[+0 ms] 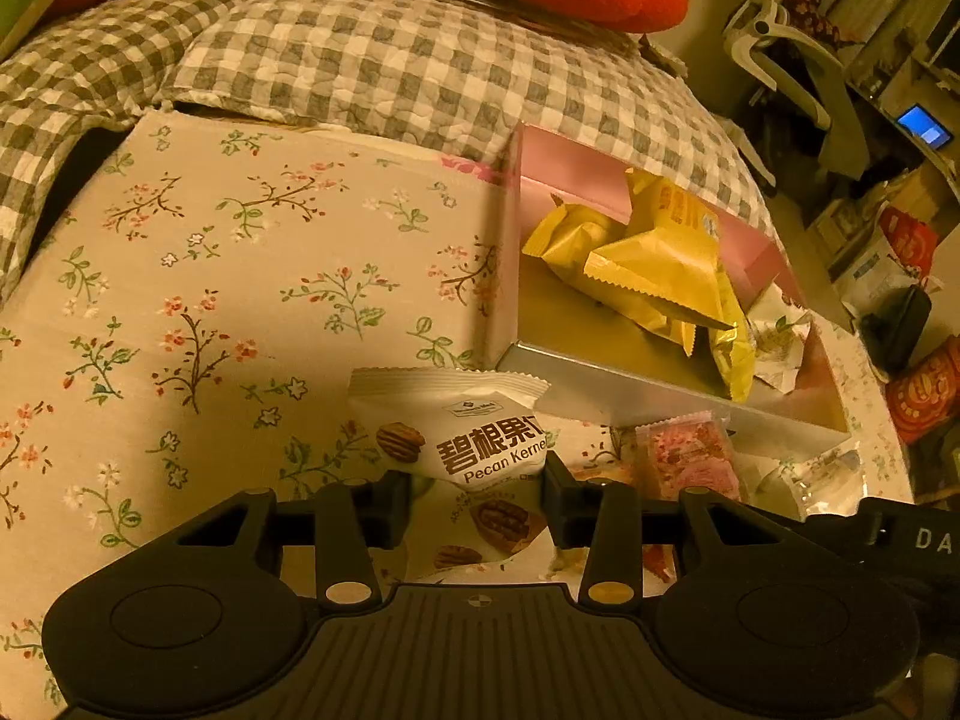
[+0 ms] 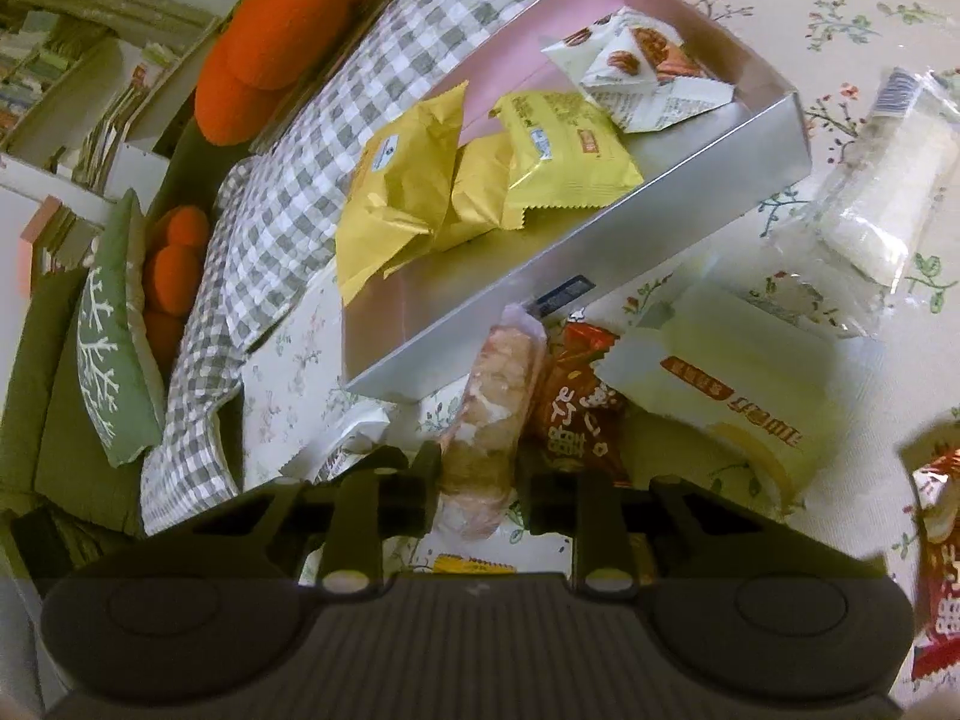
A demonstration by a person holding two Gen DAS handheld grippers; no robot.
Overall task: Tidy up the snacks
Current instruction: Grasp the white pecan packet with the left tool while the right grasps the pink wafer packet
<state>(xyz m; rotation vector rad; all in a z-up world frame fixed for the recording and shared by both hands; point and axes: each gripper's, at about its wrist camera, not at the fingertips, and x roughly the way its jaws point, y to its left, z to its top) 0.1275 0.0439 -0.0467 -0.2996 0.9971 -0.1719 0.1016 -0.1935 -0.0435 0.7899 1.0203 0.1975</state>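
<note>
The floral tablecloth (image 1: 210, 300) lies bare to the left of the box (image 1: 660, 396), which sits at the table's far edge. The left gripper (image 1: 477, 495) pinches a pecan packet (image 1: 456, 426) near the box's front wall. The right gripper (image 2: 480, 486) clamps a pink wrapped pastry (image 2: 495, 408) among crowded packets.

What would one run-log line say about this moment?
left tool: shut on pecan kernel packet | right tool: shut on pink pastry packet | box: holds yellow packets
</note>
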